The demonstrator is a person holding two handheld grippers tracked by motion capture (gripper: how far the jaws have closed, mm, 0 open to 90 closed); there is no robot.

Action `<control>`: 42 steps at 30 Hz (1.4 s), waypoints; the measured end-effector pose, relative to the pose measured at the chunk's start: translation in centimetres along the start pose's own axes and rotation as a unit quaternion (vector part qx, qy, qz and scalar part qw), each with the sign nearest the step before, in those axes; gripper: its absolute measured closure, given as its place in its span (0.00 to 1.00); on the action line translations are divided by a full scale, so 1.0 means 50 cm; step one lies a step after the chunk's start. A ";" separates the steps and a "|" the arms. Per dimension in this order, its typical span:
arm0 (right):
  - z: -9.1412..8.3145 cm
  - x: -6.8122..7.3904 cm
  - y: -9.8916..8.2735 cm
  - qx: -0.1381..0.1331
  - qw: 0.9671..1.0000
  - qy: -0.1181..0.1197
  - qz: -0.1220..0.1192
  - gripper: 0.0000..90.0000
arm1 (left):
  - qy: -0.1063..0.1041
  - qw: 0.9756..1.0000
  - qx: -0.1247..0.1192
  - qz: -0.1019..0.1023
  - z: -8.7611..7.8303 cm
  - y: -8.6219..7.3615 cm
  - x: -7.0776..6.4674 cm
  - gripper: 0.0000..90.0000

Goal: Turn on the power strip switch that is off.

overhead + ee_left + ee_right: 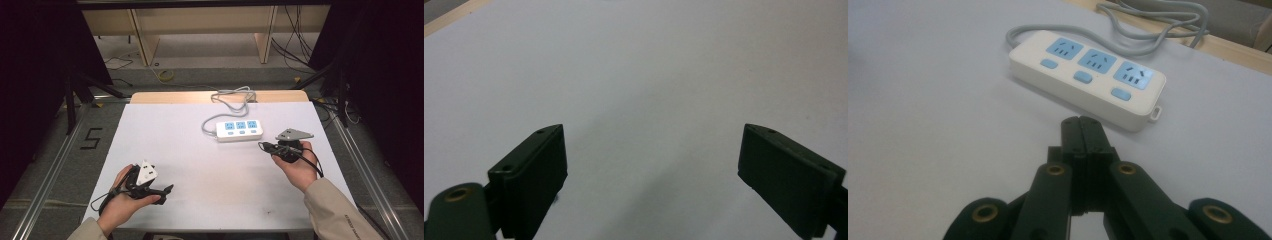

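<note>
Closed right claw [1082, 131] (tips together), power strip [1087, 76] beyond

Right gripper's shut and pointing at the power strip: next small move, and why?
Probably ease the right gripper forward onto the nearest blue switch of the power strip. Its jaws are pressed together with nothing between them, aimed at the strip and short of it, which suits pressing more than grasping.
</note>
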State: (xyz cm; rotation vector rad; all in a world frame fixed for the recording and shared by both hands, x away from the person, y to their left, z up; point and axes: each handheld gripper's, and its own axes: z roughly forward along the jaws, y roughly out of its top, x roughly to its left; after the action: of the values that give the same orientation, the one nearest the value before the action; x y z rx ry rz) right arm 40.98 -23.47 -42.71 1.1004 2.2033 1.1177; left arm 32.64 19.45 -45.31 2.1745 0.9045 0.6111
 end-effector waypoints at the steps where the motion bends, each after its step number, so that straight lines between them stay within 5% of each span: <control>1: 0.002 0.000 0.001 0.000 1.000 0.000 -0.001 1.00 | 0.001 1.000 0.000 0.000 0.000 0.000 0.000 0.13; 42: 0.089 -0.009 0.064 0.015 1.000 -0.007 -0.011 1.00 | 0.001 1.000 0.005 0.007 0.002 -0.002 0.000 0.14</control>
State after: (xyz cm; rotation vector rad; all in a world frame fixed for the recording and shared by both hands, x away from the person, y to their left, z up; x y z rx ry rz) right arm 45.65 -20.62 -42.68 1.0904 2.2229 1.0691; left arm 32.67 19.44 -45.47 2.1904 0.8956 0.6176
